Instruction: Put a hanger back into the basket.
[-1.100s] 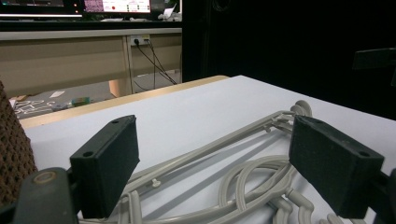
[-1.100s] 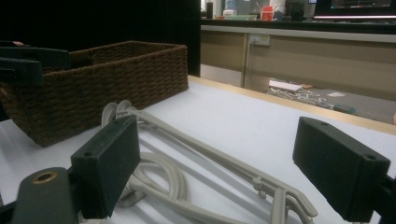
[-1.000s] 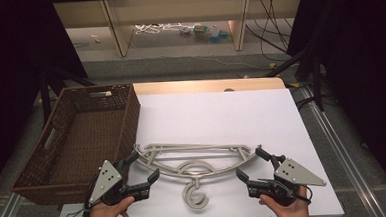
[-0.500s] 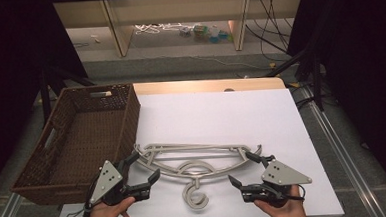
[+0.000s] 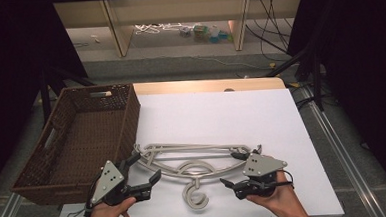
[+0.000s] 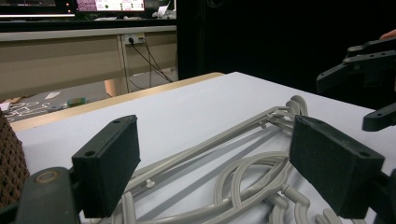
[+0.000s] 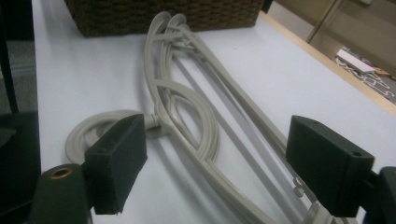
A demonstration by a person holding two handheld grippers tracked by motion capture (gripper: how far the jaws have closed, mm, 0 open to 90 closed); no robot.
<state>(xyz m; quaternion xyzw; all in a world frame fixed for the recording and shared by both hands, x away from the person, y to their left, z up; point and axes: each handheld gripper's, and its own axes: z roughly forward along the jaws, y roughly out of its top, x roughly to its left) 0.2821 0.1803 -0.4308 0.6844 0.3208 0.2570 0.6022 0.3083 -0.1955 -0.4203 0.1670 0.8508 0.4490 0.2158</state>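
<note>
1. While the right gripper [image 5: 240,170] is closing its jaws slightly, they are standing wide and unclenched, straddling the right end of the grey coat hangers [image 5: 194,161] without pressing.
2. Sitting at eight o'clock on the table, the left gripper [image 5: 140,171] is likewise gaping around the hangers' left end, gripping nothing.
3. Lying stacked on the white table [image 5: 261,120] near its front edge, the hangers are running their long axis from nine to three o'clock, hooks [image 5: 195,196] curling toward six.
4. Standing at nine o'clock, the wicker basket [image 5: 82,139] is waiting beside them.
5. Judging from this, one pinch could be catching a single hanger, so the stack might be splitting or tilting.
</note>
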